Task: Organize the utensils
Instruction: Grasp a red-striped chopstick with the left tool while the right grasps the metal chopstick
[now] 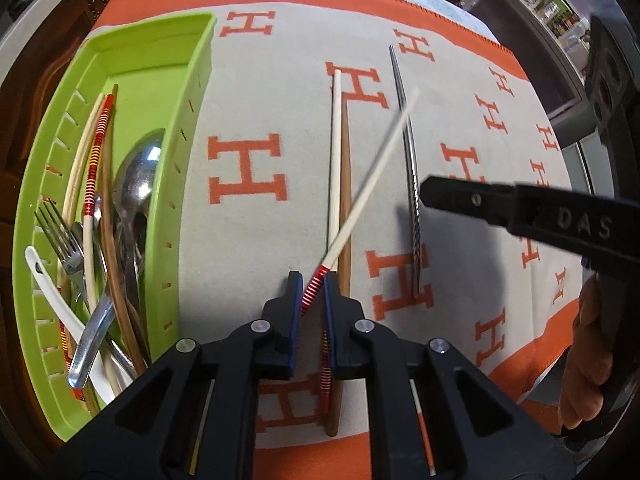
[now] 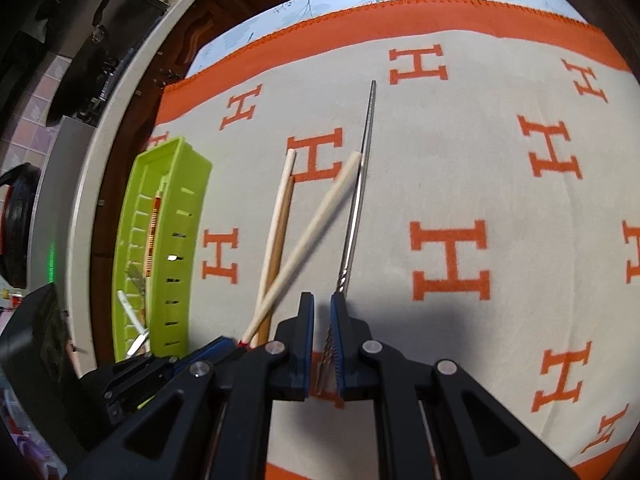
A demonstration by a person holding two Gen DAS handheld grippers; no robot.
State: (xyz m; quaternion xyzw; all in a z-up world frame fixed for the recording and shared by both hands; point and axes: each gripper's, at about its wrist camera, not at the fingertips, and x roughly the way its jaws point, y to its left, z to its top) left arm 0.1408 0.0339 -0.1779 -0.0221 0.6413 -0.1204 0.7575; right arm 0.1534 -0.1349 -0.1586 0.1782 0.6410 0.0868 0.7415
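My left gripper (image 1: 313, 286) is shut on a white chopstick with a red-striped handle (image 1: 372, 184). It holds the chopstick off the cloth, tip slanting up to the right. Under it a cream chopstick (image 1: 335, 152) and a brown wooden chopstick (image 1: 345, 184) lie side by side. A metal chopstick (image 2: 360, 200) lies to their right. Its twisted handle runs between the narrowly parted fingers of my right gripper (image 2: 322, 304), and contact with the pads is unclear. The green tray (image 1: 188, 92) at the left holds a spoon (image 1: 138, 176), a fork (image 1: 60, 232) and several chopsticks.
An orange-bordered cloth with H marks (image 2: 452, 256) covers the table. A person's hand (image 1: 588, 360) holds the right gripper's body at the right edge. Dark wooden furniture and a counter edge (image 2: 120, 92) stand beyond the tray on the left.
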